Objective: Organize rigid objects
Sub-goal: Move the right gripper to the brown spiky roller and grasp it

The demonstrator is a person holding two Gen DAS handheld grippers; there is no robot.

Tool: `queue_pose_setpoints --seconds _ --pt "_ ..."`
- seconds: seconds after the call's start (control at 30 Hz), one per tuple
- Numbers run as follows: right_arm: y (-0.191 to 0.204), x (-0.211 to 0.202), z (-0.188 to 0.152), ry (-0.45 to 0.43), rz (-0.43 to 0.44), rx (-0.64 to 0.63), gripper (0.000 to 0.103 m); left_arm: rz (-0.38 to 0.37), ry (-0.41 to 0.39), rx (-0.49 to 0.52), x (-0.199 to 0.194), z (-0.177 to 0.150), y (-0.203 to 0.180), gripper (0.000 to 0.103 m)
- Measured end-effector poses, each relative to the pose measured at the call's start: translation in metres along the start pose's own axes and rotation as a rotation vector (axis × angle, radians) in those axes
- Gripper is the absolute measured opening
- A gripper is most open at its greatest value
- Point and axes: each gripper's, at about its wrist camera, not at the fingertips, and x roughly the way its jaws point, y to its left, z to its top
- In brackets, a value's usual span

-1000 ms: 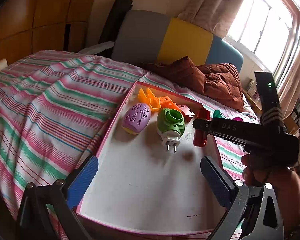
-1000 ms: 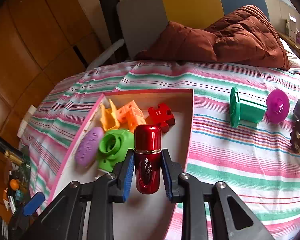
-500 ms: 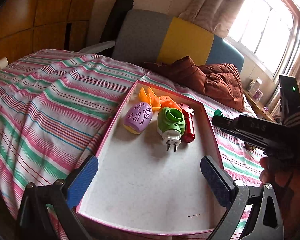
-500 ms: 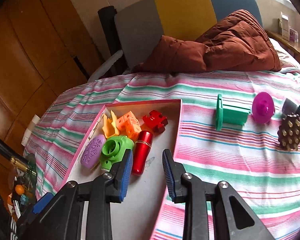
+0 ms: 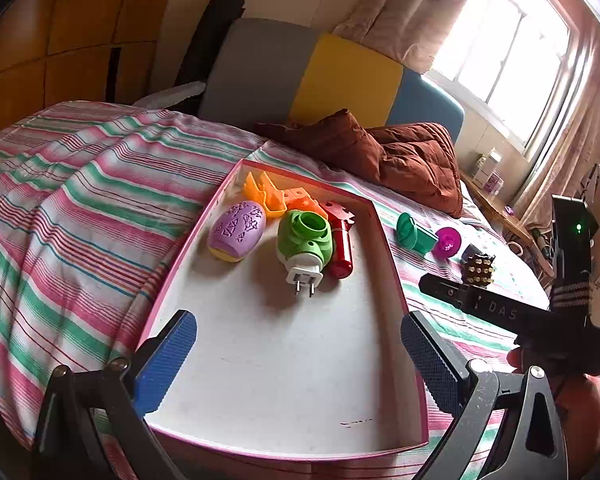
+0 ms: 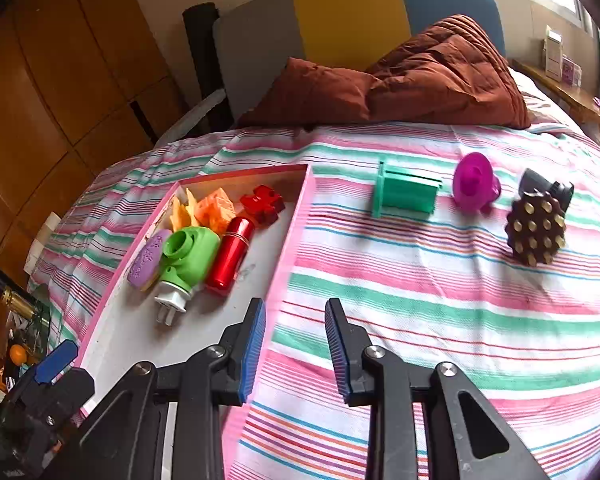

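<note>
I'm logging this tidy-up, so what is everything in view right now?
tray: one, pink-rimmed, on bedspread
orange pieces: two, tray's far end
red block: one, tray's far end
purple egg: one, in tray
green plug: one, in tray
red cylinder: one, lying beside plug
green spool: one, on bedspread
magenta disc: one, on bedspread
studded piece: one, brown, on bedspread
bedspread: one, striped
quilt: one, brown, by headboard
left gripper: open, over tray
right gripper: open, empty, at tray's edge

The green plug [image 5: 304, 240] hides part of the red tube [image 5: 341, 248]. The small boxes [image 5: 487, 172] by the window are too tiny to read.
</note>
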Motion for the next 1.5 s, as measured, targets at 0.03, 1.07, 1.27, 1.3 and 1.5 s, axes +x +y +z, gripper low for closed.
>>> queue_pose_setpoints --seconds 0.03,1.07,1.27,1.3,1.5 --pt "-0.004 -0.002 -0.002 0.001 0.000 0.009 0.030 0.000 0.002 0.004 0.000 -0.001 -0.002 0.103" --pt "-0.075 -0.012 -0.024 0.011 -0.073 0.125 0.032 -0.026 0.048 0.067 -0.002 -0.008 -0.039 0.103" --pt "-0.095 -0.012 -0.027 0.020 -0.092 0.142 0.032 -0.041 0.052 0.087 -0.002 -0.005 -0.052 0.103" --pt "-0.099 -0.013 -0.027 0.019 -0.096 0.146 0.032 -0.043 0.051 0.091 -0.002 -0.005 -0.054 0.103" --pt "-0.130 -0.019 -0.027 0.022 -0.127 0.199 0.032 -0.061 0.065 0.115 0.001 -0.002 -0.070 0.103"
